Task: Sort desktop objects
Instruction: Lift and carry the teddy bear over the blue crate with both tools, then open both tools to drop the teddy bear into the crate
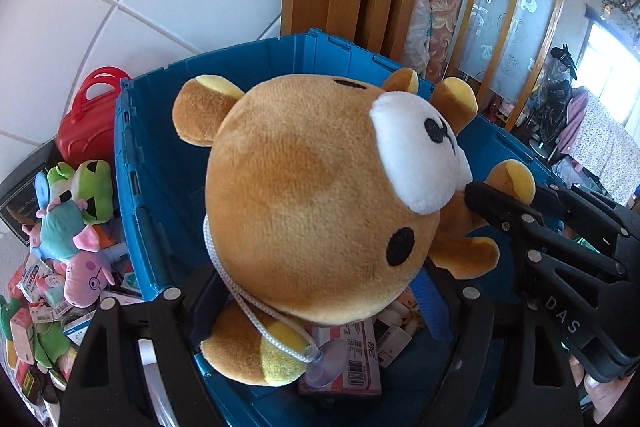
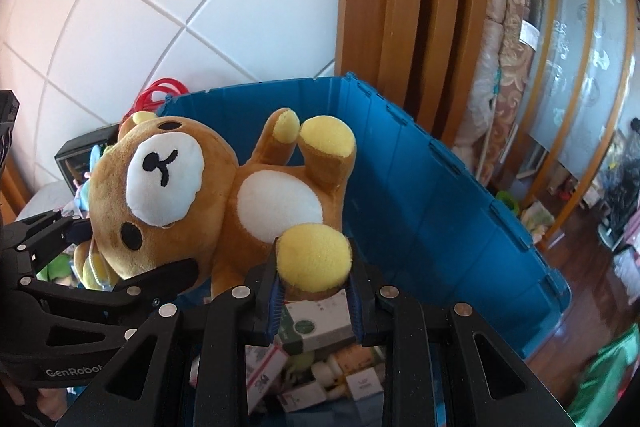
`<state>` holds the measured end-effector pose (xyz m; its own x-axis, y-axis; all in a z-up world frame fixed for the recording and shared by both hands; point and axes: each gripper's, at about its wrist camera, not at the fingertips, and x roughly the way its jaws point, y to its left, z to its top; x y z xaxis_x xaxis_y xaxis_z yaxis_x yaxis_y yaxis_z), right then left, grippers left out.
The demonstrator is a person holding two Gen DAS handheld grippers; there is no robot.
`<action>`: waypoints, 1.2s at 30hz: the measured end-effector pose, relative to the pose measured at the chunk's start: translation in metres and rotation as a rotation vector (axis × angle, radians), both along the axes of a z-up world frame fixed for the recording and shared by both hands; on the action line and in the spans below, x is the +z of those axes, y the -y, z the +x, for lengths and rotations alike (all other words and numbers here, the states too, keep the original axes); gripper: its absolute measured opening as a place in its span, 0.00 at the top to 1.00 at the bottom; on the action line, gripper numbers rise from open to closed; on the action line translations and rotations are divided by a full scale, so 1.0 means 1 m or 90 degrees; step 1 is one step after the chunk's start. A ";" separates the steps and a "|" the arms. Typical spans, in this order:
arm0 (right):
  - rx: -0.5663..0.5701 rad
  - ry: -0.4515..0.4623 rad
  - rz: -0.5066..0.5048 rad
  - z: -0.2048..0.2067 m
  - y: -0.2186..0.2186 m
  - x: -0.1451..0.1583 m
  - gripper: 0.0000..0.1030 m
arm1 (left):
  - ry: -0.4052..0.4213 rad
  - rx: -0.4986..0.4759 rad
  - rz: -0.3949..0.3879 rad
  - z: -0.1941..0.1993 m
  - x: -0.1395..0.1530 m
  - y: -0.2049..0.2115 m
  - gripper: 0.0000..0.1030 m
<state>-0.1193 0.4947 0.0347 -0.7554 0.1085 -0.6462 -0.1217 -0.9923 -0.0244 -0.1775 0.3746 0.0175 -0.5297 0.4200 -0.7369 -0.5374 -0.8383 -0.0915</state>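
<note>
We hold the teddy bear [image 2: 192, 195] above the blue crate [image 2: 440, 195], over the boxes [image 2: 316, 327] inside it. Our left gripper [image 1: 320, 291] spans the bear's head with wide jaws; our right gripper [image 2: 314, 301] pinches one yellow foot [image 2: 314, 253]. If one hand lets go first, the bear may swing and fall outside the crate. Its cord [image 1: 256, 315] and suction cup [image 1: 326, 363] could snag a finger.

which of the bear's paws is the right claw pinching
The brown plush bear has four yellow-tipped paws; the right claw is shut on the lowest yellow-soled foot, nearest the camera. The other paws point free toward the blue plastic crate.
</note>
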 end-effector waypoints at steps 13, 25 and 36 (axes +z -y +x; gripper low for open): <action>-0.044 -0.020 0.041 -0.002 0.007 0.012 0.13 | -0.006 0.019 -0.022 0.004 0.003 0.013 0.16; -0.022 -0.053 0.065 0.008 0.057 0.027 0.00 | -0.066 0.070 -0.012 0.025 0.015 0.082 0.15; 0.113 -0.098 0.061 0.010 0.183 0.028 0.00 | -0.111 0.214 -0.061 0.049 -0.003 0.229 0.15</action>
